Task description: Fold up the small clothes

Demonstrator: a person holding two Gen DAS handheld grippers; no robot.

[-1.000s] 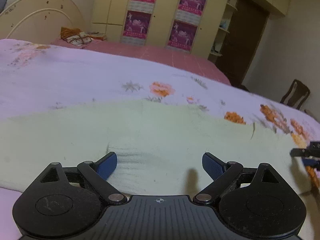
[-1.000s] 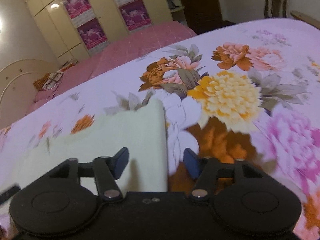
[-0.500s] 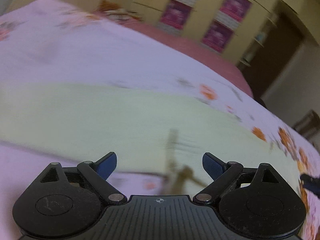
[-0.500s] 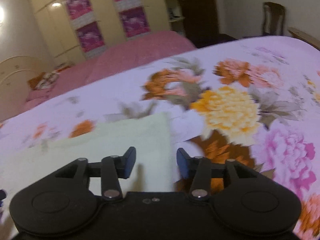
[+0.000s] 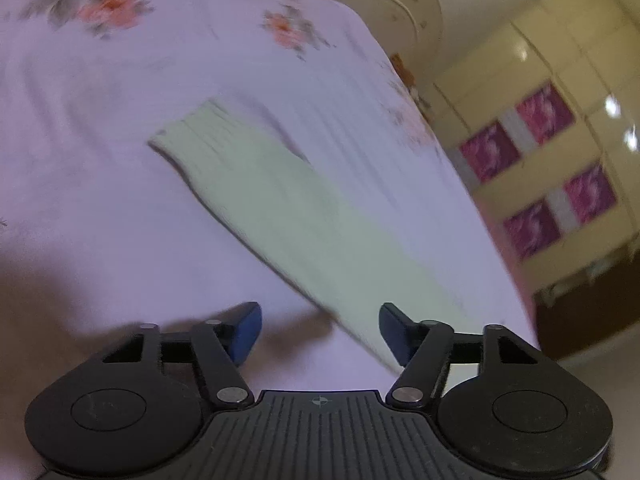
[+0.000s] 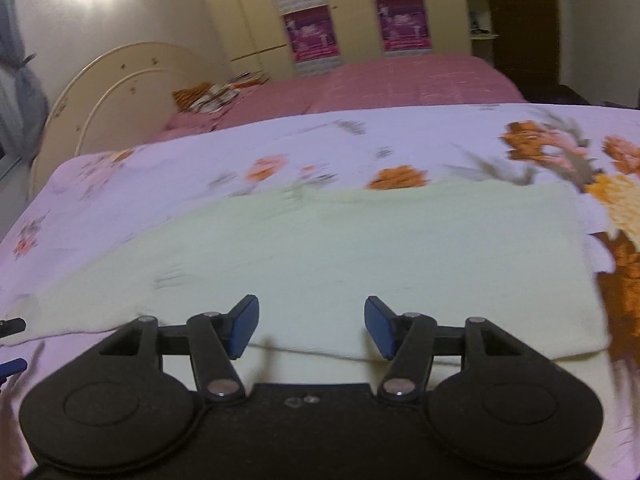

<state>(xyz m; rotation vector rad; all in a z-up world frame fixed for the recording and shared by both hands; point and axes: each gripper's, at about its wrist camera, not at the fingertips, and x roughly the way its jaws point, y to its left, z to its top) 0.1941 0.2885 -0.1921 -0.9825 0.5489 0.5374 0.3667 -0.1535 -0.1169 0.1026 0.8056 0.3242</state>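
While both grippers — left (image 5: 320, 330), right (image 6: 311, 328) — hold jaws wide, the pale green cloth (image 6: 360, 256) lies flat on the floral bedsheet (image 6: 160, 184).

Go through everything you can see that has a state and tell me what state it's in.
Left gripper: open, holding nothing.
Right gripper: open, holding nothing, over the near edge of the cloth.
Pale green cloth: spread flat on the bedspread.
Floral bedspread: laid over the bed.
Wardrobe: doors shut.

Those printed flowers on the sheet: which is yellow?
The big bloom at the right edge of the right wrist view, beside the pale green cloth; the others are orange or pink.
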